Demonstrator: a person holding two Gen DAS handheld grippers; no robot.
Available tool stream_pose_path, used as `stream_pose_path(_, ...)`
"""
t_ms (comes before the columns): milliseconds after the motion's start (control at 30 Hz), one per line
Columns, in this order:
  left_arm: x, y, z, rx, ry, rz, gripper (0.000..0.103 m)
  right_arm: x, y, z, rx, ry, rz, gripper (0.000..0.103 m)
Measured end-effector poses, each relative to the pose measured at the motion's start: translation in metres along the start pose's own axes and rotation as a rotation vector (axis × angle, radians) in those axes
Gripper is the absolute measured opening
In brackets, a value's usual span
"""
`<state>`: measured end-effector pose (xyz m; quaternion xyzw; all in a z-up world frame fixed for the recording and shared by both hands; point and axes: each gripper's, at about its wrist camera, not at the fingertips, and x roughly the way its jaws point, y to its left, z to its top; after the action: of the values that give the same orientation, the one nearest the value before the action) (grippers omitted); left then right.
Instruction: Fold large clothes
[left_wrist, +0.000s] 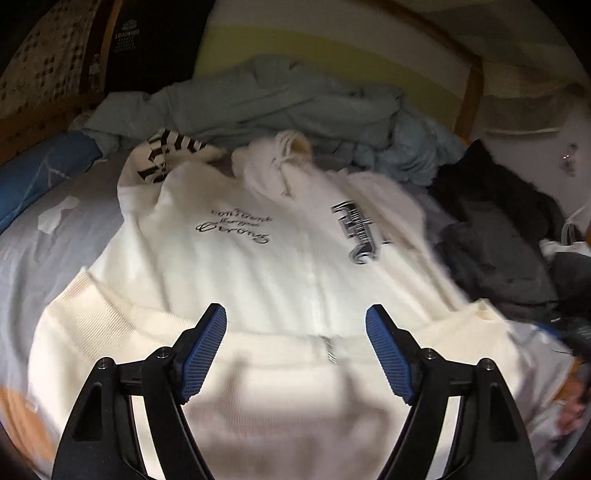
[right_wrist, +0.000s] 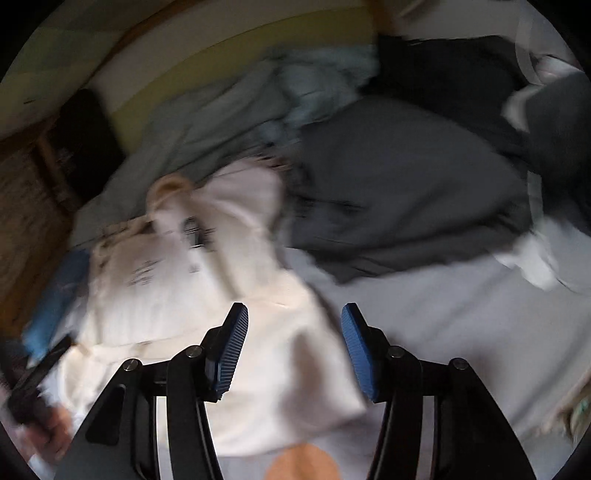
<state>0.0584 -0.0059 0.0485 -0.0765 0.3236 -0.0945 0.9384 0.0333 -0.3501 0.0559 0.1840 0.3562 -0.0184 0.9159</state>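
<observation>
A cream zip-up hoodie (left_wrist: 258, 266) lies front up on the bed, with black script on one chest side and a black emblem on the other. Its hood and drawstrings point away from me. My left gripper (left_wrist: 295, 310) hovers open over the ribbed hem near the zipper, with nothing between its blue pads. In the blurred right wrist view, the right gripper (right_wrist: 294, 308) stands open above the hoodie's (right_wrist: 177, 295) near right corner and is likewise empty. The other gripper (right_wrist: 37, 373), held by a hand, shows at the lower left of that view.
A heap of blue-grey clothes (left_wrist: 280, 99) lies behind the hoodie. Dark garments (left_wrist: 495, 229) (right_wrist: 399, 192) are piled to its right. A pale grey bedsheet (left_wrist: 44, 251) (right_wrist: 461, 314) shows around it, with a blue item (left_wrist: 40, 166) at the left. A wooden bed frame (left_wrist: 472, 85) runs along the back.
</observation>
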Motion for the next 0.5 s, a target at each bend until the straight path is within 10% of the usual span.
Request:
stream_pose_path(200, 0.045, 0.020, -0.020, -0.141, 0.067, 0.004, 0.076, 0.049, 0.039, 0.046, -0.114, -0.003, -0.121, 0.055)
stream_pose_path(500, 0.076, 0.010, -0.042, -0.033, 0.133, 0.110, 0.078, 0.155, 0.073, 0.033, -0.210, 0.298, 0.064, 0.041)
